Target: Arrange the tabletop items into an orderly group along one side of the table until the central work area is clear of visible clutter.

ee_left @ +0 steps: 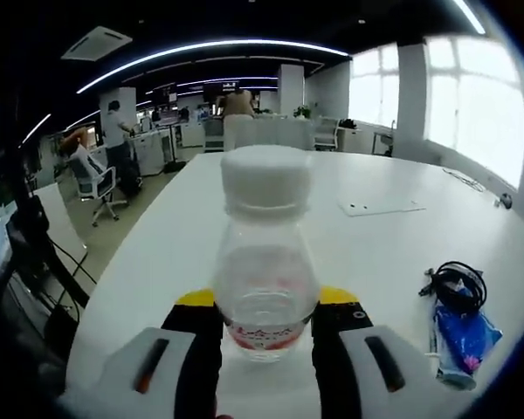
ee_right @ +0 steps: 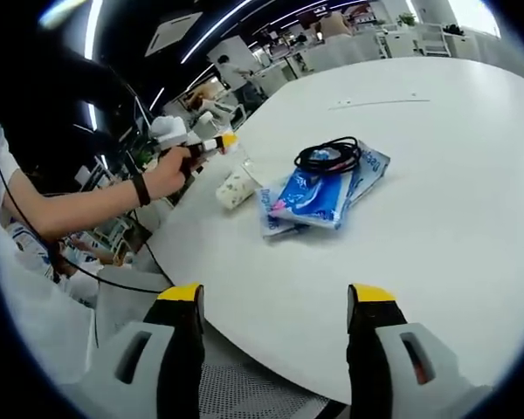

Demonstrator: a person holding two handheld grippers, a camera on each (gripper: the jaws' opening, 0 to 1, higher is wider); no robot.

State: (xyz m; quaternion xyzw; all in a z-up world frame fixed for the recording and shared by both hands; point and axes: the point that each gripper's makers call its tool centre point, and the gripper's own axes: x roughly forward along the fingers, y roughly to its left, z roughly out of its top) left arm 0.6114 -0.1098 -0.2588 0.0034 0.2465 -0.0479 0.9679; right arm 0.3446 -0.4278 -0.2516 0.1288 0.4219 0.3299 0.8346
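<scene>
Between the jaws of the left gripper (ee_left: 266, 336) stands a clear bottle (ee_left: 265, 253), clamped near the table (ee_left: 375, 253) edge. Further in lie a black cable (ee_right: 330, 155) and blue packets (ee_right: 319, 196) — not yet grouped. Right gripper (ee_right: 275, 319) hovers wide open, holding nothing — most tidying remains.

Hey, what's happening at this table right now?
A person is tidying a white table using handheld tongs. The left tongs are closed on a clear plastic bottle with a white cap. The right tongs are open and hold nothing, facing blue tissue packs with a coiled black cable on top.
</scene>
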